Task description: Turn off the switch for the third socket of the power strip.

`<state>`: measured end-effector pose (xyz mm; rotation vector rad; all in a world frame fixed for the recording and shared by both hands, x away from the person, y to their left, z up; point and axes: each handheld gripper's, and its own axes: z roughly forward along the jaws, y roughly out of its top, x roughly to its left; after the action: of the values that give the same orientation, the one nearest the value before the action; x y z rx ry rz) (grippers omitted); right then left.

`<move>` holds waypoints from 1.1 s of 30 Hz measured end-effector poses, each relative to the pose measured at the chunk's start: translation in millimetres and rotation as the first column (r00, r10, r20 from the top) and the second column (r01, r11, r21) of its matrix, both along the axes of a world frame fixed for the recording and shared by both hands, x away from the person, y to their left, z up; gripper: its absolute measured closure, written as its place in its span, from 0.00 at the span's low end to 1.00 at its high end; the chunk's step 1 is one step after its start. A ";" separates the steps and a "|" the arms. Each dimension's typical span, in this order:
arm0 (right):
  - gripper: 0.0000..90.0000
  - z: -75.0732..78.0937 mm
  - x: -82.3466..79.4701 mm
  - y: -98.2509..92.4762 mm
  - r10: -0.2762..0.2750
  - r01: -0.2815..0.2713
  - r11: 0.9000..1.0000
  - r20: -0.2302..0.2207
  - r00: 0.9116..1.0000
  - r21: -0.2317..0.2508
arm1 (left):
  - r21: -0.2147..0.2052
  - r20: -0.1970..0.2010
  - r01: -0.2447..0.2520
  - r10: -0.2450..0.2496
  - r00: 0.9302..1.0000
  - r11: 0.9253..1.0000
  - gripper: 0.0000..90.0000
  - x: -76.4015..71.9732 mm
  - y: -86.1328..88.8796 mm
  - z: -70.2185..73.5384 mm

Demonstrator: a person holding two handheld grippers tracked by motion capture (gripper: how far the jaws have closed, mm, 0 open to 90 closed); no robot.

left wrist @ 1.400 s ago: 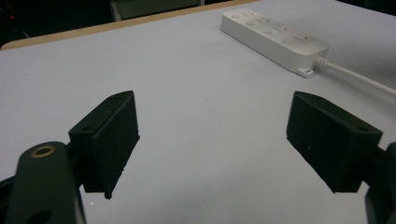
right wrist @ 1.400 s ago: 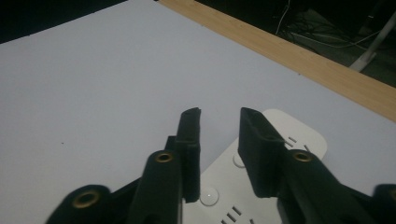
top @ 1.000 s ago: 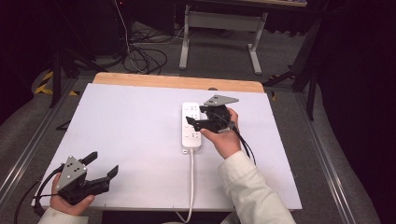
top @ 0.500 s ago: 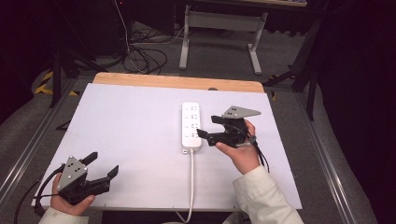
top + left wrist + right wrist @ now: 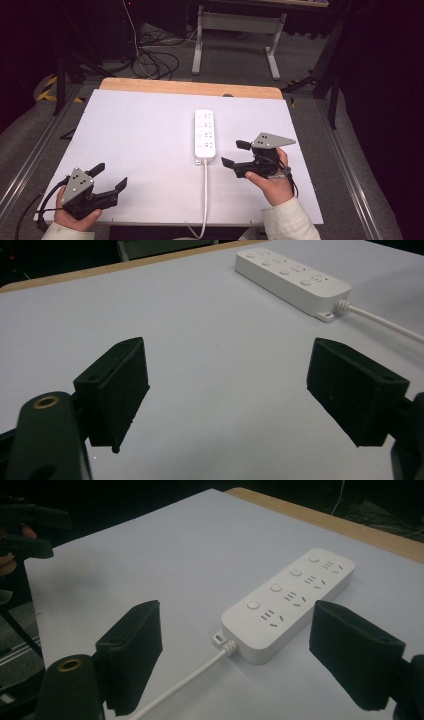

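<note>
The white power strip [image 5: 205, 136] lay lengthwise near the middle of the tabletop [image 5: 140, 130], its far end short of the wooden back edge [image 5: 190, 88], its white cord [image 5: 205, 200] running off the near edge. The right tongs [image 5: 235, 154] hovered just right of the strip's near end, apart from it, with bare board between them and the right edge. Their jaws had just been opening and stood wide with nothing between them. The left tongs [image 5: 109, 176] sat at the near-left corner, close to the front edge, jaws spread and empty, well apart from the strip across a broad open stretch of board.
</note>
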<state>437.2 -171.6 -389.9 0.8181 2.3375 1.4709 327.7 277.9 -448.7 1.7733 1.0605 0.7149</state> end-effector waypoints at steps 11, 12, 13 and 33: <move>0.24 -31.5 -22.7 -23.6 0.003 -0.003 1.000 -0.036 0.999 0.023 | 0.006 -0.025 0.003 -0.003 1.000 1.000 0.21 -0.6 -0.1 1.9; 0.23 -35.2 -23.9 -26.2 0.006 -0.005 1.000 -0.040 0.999 0.020 | 0.004 -0.027 0.004 -0.004 1.000 1.000 0.21 -1.1 -0.1 2.3; 0.23 -43.1 -25.2 -31.1 0.009 -0.008 1.000 -0.047 0.999 0.017 | 0.007 -0.027 0.004 -0.004 1.000 1.000 0.21 -1.4 0.1 2.7; 0.23 -91.3 -31.6 -51.6 -0.063 0.053 0.995 -0.112 0.992 -0.088 | 0.011 -0.033 0.061 -0.060 0.998 0.998 0.15 -3.0 -0.6 -5.0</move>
<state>405.7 -223.1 -481.2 0.9637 2.4183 1.3245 324.7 277.3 -453.7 1.8252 1.0219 0.6583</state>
